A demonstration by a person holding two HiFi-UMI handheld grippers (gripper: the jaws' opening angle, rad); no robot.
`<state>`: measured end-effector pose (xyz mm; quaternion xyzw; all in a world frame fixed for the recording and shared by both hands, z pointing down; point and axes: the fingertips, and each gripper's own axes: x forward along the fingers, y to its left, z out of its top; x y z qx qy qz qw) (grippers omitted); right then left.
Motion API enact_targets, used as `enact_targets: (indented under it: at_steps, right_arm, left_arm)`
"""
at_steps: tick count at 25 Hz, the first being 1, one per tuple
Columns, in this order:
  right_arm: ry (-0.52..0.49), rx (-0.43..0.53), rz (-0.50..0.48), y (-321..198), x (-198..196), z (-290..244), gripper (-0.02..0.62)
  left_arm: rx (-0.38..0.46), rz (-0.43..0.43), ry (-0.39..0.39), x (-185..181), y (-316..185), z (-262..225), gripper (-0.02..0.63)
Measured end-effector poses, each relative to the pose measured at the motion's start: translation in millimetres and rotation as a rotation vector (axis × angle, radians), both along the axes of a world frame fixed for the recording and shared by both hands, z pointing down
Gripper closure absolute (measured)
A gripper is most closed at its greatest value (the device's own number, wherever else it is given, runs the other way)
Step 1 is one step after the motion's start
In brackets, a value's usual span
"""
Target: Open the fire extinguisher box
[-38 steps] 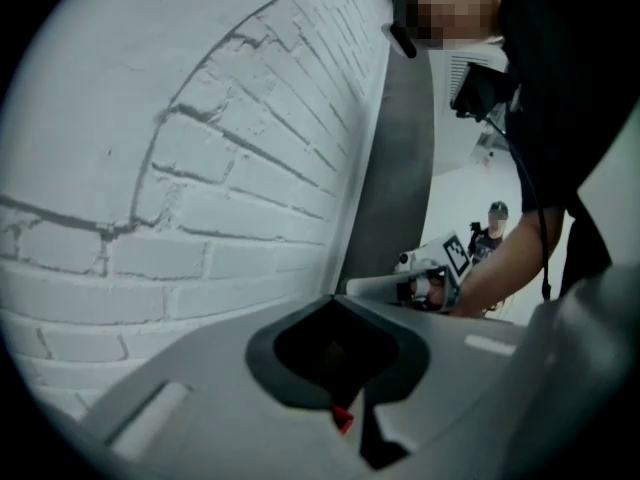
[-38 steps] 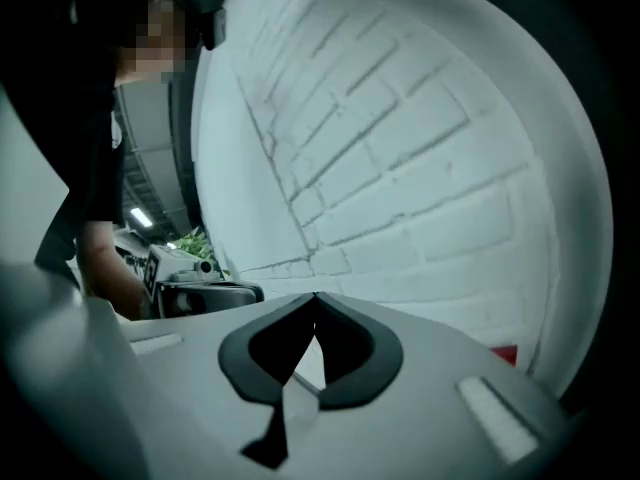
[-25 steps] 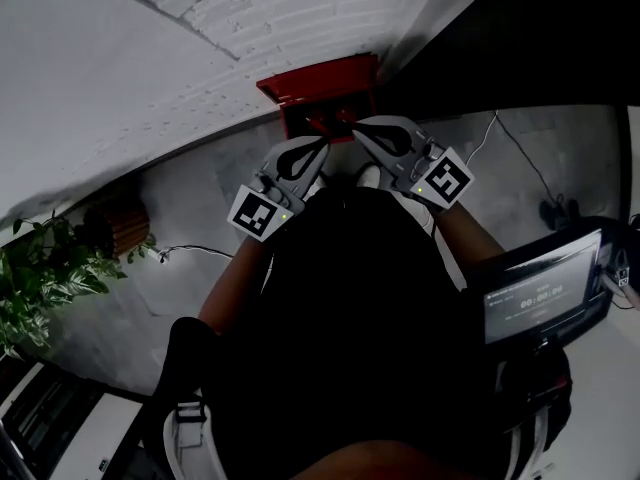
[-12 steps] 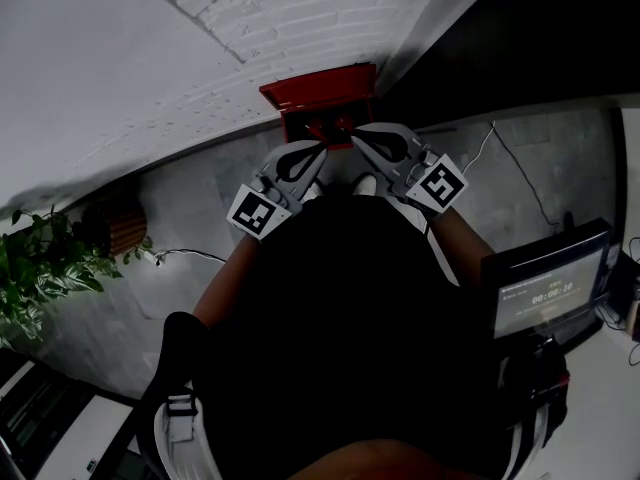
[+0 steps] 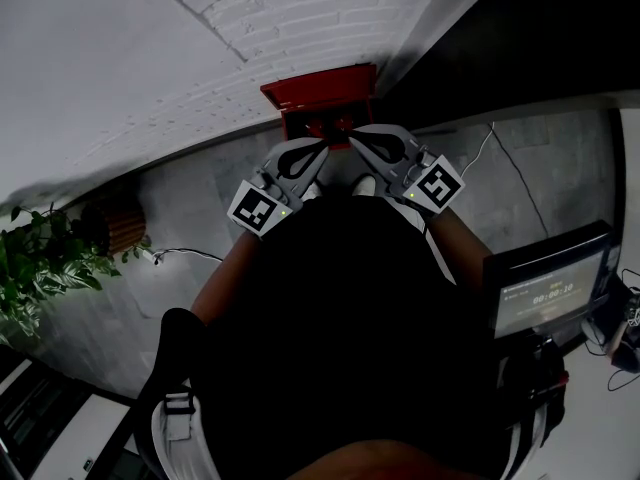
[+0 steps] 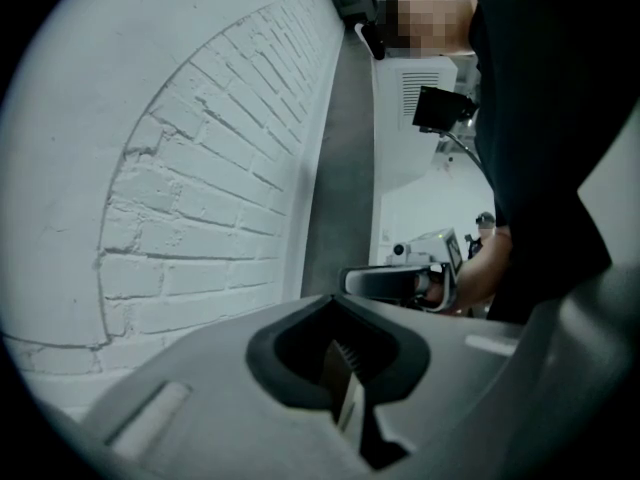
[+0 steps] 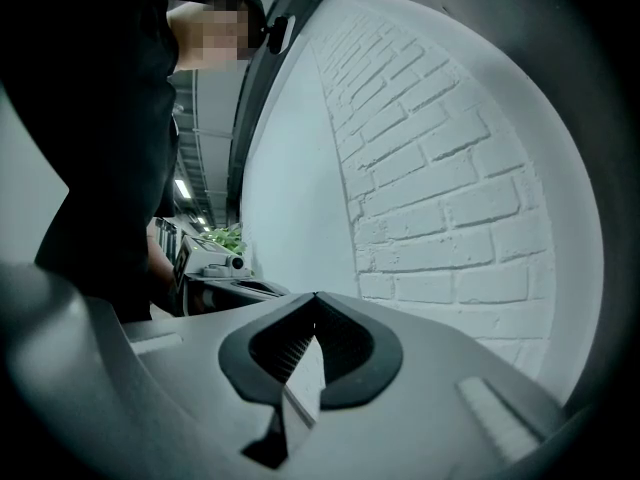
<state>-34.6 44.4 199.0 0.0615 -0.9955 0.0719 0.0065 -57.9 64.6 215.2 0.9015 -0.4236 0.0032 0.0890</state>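
Observation:
The red fire extinguisher box [image 5: 322, 90] stands on the grey floor against the white brick wall [image 5: 300, 18], seen from above in the head view. My left gripper [image 5: 322, 148] and right gripper [image 5: 352, 140] are held side by side in front of the box, tips pointing at it and almost touching each other. Both are shut with nothing between the jaws. The left gripper view shows its shut jaws [image 6: 337, 356] facing the brick wall [image 6: 200, 218], with the right gripper [image 6: 400, 283] beyond. The right gripper view shows shut jaws [image 7: 308, 343] and brick wall [image 7: 450, 198].
A potted plant [image 5: 40, 273] stands at the left beside a brown ribbed pot [image 5: 120, 226]. A screen with a timer [image 5: 545, 290] sits at the right, and a cable [image 5: 515, 163] runs over the floor. The person's dark torso [image 5: 340, 328] fills the lower middle.
The head view has shifted slightly and the screen at the right has slid outward. Both grippers stay shut in much the same place before the red box.

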Motion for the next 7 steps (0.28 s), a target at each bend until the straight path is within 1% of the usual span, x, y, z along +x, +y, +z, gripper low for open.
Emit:
enact_targets:
  at_steps: [7]
  right_arm:
    - [0.018, -0.005, 0.0, -10.3, -12.9, -5.7, 0.586]
  left_arm:
    - [-0.002, -0.012, 0.01, -17.5, -9.7, -6.5, 0.604]
